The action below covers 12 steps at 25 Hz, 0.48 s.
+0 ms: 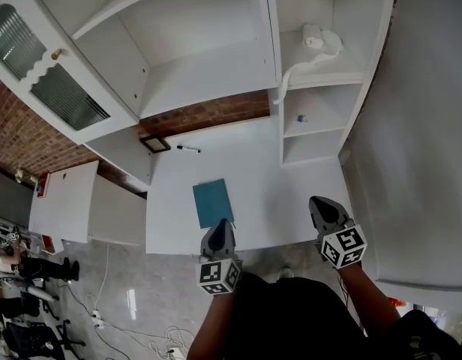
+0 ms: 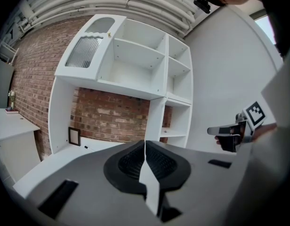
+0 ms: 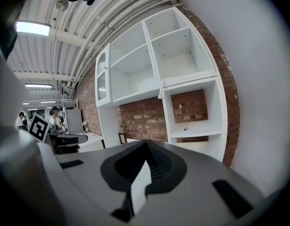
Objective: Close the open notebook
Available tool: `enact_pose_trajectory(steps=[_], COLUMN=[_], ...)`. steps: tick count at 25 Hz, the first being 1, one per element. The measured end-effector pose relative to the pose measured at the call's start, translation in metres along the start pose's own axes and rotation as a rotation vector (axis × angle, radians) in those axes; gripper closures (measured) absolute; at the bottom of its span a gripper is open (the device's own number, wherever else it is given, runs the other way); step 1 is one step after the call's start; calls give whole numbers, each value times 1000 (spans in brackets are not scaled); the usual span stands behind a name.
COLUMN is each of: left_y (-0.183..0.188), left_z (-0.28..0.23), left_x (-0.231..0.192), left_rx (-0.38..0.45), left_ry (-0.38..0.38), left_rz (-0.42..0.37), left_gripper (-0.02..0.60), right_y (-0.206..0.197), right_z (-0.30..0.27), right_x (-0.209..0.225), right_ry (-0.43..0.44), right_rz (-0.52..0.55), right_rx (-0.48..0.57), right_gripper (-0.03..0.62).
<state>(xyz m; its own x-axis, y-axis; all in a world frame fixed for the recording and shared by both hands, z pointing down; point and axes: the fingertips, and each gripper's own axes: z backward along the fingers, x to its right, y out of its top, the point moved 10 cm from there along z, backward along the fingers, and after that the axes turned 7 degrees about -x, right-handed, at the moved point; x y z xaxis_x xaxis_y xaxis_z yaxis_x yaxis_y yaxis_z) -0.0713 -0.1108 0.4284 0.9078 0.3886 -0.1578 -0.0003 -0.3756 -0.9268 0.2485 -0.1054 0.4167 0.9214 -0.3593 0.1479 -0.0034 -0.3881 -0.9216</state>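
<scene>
Tongs: left tongs [image 1: 221, 225] and right tongs [image 1: 319, 203] both closed, empty, over the table's [image 1: 253, 171] near edge | Notebook [image 1: 213, 202]: teal, flat on table just ahead of my left tongs; seemingly one cover, too small to confirm | Risk: closed tips could shove it sliding instead of lifting a cover.

COUNT | notebook [image 1: 213, 202]: 1, teal | pen [image 1: 188, 148]: 1 | picture frame [image 1: 155, 143]: 1, small | desk [image 1: 253, 167]: 1, white | shelf unit [image 1: 216, 70]: 1, white | cabinet door [image 1: 47, 70]: 1, ribbed glass | small blue item [image 1: 302, 118]: 1, on a shelf | grippers: 2, namely left gripper [image 1: 222, 225] and right gripper [image 1: 319, 203]
</scene>
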Motion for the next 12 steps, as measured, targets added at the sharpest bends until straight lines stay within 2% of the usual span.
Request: enact_pose_trajectory(steps=[12], left_y=[-1], left_z=[-2], left_x=[10], left_rx=[6], left_ry=[-21], left_rz=[-14], left_gripper=[571], right_y=[-1], right_z=[4], right_x=[-3], right_ry=[-7], right_rz=[-2], right_rx=[11], right_gripper=[595])
